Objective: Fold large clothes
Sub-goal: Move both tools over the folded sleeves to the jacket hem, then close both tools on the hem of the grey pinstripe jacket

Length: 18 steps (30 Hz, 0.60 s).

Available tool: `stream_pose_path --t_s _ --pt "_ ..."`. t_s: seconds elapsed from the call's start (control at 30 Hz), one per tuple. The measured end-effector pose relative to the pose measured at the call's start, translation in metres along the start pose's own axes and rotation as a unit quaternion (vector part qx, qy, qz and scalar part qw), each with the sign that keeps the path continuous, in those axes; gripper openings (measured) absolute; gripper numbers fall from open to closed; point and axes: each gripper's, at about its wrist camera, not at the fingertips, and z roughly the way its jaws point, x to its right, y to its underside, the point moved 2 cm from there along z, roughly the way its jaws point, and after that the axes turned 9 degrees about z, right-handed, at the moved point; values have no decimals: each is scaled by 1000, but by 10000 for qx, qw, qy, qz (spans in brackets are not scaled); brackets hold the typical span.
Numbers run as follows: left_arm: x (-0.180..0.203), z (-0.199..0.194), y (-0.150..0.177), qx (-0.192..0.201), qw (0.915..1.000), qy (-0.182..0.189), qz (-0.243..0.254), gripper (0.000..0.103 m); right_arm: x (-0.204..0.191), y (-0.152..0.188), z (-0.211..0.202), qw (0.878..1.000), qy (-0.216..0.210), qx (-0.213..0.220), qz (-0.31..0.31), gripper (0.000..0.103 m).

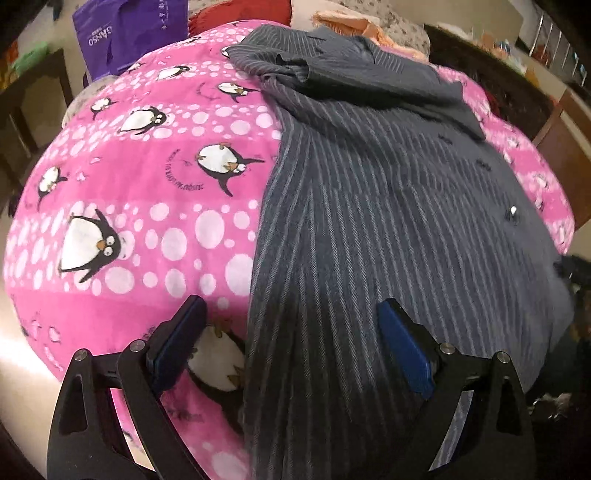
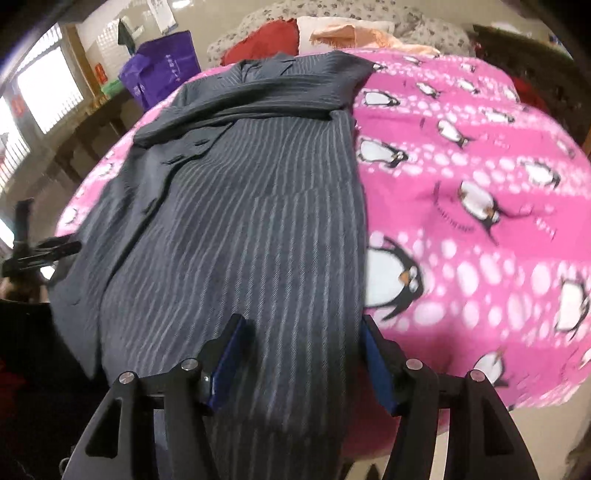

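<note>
Pink penguin blanket [image 1: 147, 177] under grey striped shirt [image 1: 388, 221], sleeve folded across; both tongs parted, empty.

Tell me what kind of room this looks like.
Most likely a bedroom in a home. A striped grey garment lies spread on a bed under a pink penguin blanket, with a floral quilt piled at the far end and a purple shopping bag beside it.

both grippers [image 1: 291, 314] [image 2: 301, 325] angled down, jaws apart
</note>
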Motion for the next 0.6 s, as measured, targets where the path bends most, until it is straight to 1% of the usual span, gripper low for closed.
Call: stream_pose_path --t_s 0.03,0.07,0.1,0.13,0.17,0.2,0.23,0.27,0.33,0.4,0.43,0.5,0.57,0.6 --pt "0 -1 0 -12 10000 64 31 94 2 3 -1 9999 -99 -31 64 59" --pt "2 -2 1 -4 9997 211 75 90 2 6 -2 9998 -181 -46 110 59" --pt "2 -5 1 4 9995 314 89 81 4 8 -3 9994 -288 -78 168 59" --pt "1 -6 3 -12 9994 328 70 76 5 9 -3 9992 -334 -88 195 59" --pt "-2 -8 5 -20 9995 315 51 65 7 12 -5 9989 -407 -100 229 59" --pt "-5 -10 6 -22 9996 297 3 60 6 13 -6 9986 -456 -106 237 59" --pt "-8 -11 7 -29 9995 303 -68 49 6 15 -7 9982 -537 -114 225 59" --pt "-10 -12 8 -44 9994 321 -122 44 5 15 -8 9978 -609 -131 216 59" --pt "-9 -14 9 -67 9993 347 -125 44 2 17 -11 9969 -759 -124 161 59" --pt "-5 -12 8 -119 9995 274 80 44 0 18 -15 9955 -933 -67 115 57" --pt "-3 -10 8 -123 9995 231 203 48 -1 17 -16 9950 -991 -32 88 56" --pt "-3 -6 5 -79 9990 340 275 62 0 16 -16 9942 -1074 -10 102 53" --pt "0 -4 3 -109 9985 478 256 66 2 17 -19 9927 -1193 24 173 50" --pt "3 -5 2 -141 9982 494 316 66 2 17 -21 9921 -1242 73 185 49"
